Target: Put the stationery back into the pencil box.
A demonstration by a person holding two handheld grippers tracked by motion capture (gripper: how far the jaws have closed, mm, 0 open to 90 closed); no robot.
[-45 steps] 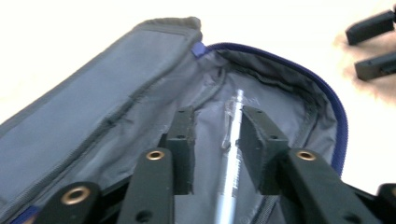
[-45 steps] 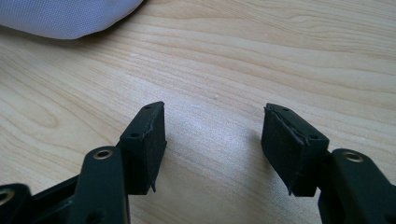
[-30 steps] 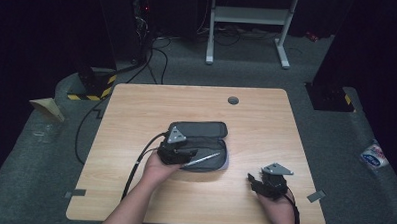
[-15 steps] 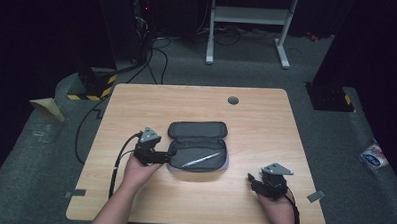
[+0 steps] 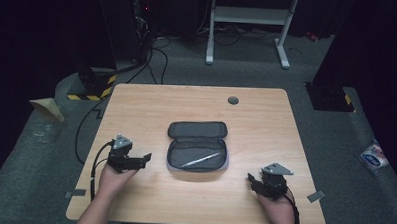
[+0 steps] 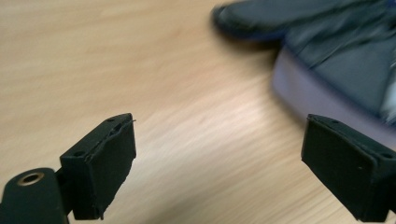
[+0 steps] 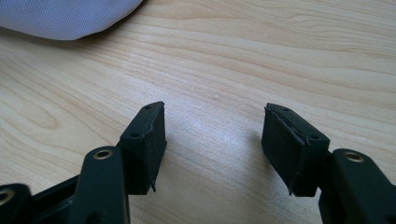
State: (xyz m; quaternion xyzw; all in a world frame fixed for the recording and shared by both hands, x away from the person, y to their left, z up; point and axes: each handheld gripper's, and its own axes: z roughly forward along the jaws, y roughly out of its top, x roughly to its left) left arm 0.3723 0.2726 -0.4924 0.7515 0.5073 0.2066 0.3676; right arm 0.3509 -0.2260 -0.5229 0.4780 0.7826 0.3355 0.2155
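Two grippers, left gripper (image 5: 146, 157) and right gripper (image 5: 249, 180), empty; one case (image 5: 198, 146), one pen (image 5: 201, 159).

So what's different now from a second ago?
The left claw has drawn back leftward off the open dark grey zip case and now hovers open over the wooden table. The case, the silver pen inside it and the right claw stayed put.
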